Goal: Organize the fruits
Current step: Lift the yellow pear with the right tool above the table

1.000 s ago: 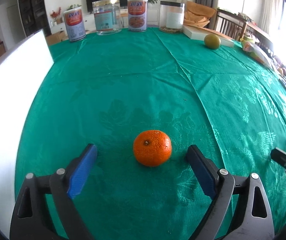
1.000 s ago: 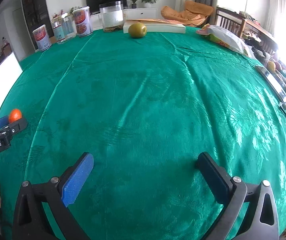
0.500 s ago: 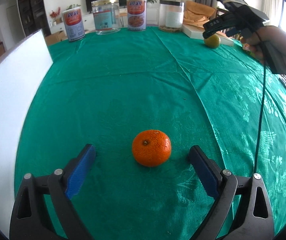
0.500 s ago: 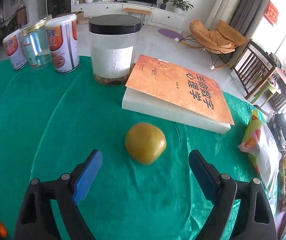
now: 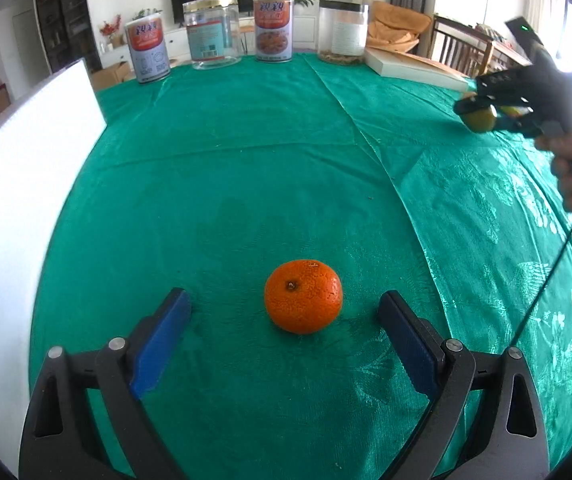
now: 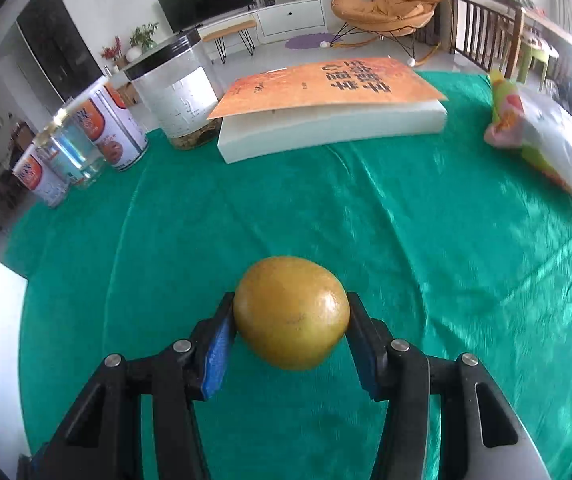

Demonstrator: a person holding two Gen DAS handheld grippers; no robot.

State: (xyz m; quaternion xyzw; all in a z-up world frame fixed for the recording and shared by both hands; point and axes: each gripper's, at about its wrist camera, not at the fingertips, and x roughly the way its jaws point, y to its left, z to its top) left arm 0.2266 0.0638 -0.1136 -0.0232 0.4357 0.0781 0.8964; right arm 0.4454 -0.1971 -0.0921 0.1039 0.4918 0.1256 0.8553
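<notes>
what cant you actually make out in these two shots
- Right wrist view: whether the yellow-green fruit is off the green cloth; the fruit and right gripper hide what's beneath.
- Right wrist view: snack bag print, blurred and cut by the edge.
- Left wrist view: right gripper blurred, washed out by window glare.

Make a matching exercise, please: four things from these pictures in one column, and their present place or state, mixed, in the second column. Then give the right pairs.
Things
1. orange tangerine
2. yellow-green fruit
3. thick book
4. left claw

Place or state
A. lies flat near the far table edge, beside a black-lidded jar
B. open, one finger on each side of a fruit, touching nothing
C. clamped between the two pads of the right claw
D. rests on the green cloth, not gripped

Pairs: 1-D, 2-C, 3-A, 4-B
</notes>
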